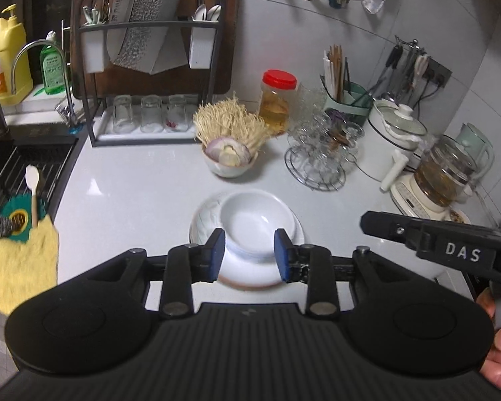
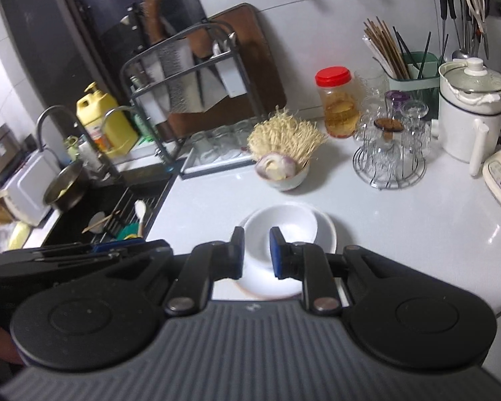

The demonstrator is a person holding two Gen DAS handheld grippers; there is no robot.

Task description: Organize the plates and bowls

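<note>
at the far left of my left view a yellow cloth [image 1: 20, 260] hangs over the edge of the sink [image 1: 23, 167], with a white spoon [image 1: 32, 197] lying on its rack. upper left, a yellow jug [image 1: 5, 56] and a green bottle [image 1: 51, 67] stand behind the tap [image 1: 40, 63]. next along, at upper centre, a black rack [image 1: 150, 67] holds a cleaver [image 1: 143, 30] in front of a brown board [image 1: 230, 40], with upturned glasses [image 1: 150, 113] on its tray. the white counter [image 1: 133, 197] fills the middle of the frame. at centre a small bowl [image 1: 230, 163] carries onion and a tuft of pale mushrooms; right of it a red-lidded jar [image 1: 277, 100], a wire stand [image 1: 320, 160] of glasses, a chopstick holder [image 1: 347, 97], a white pot [image 1: 394, 140] and a kettle [image 1: 447, 173] at far right.

low at centre, the white bowl [image 1: 254, 227] sits in a plate [image 1: 203, 220] on the counter. my left gripper [image 1: 248, 255] is spread fairly wide, its blue pads [image 1: 218, 254] on either side of the bowl's near wall; i cannot tell whether they touch. the right gripper [image 2: 255, 252] is narrower, with nothing between its pads, above the bowl [image 2: 284, 234] in the right view.
</note>
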